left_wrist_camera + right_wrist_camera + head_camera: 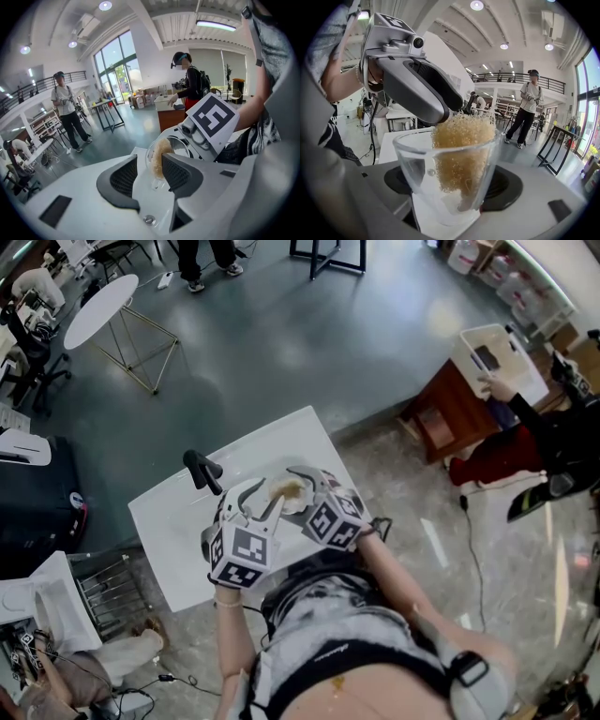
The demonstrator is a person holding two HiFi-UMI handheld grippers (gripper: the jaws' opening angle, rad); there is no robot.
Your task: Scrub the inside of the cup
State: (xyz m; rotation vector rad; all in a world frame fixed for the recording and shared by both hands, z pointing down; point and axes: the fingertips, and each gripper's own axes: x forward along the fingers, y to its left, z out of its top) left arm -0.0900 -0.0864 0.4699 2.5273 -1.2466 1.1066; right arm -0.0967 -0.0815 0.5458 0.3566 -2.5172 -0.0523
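White tabletop [178,549] below. Right gripper [450,199] clamps glass cup [415,161]; sponge [461,145] stands inside, just ahead of left gripper [149,169] (jaws spread).

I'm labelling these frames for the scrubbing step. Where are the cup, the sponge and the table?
cup [412,178]: right gripper view, its clear glass wall.
sponge [464,125]: right gripper view, its top above the rim.
table [173,540]: head view, bare white top.
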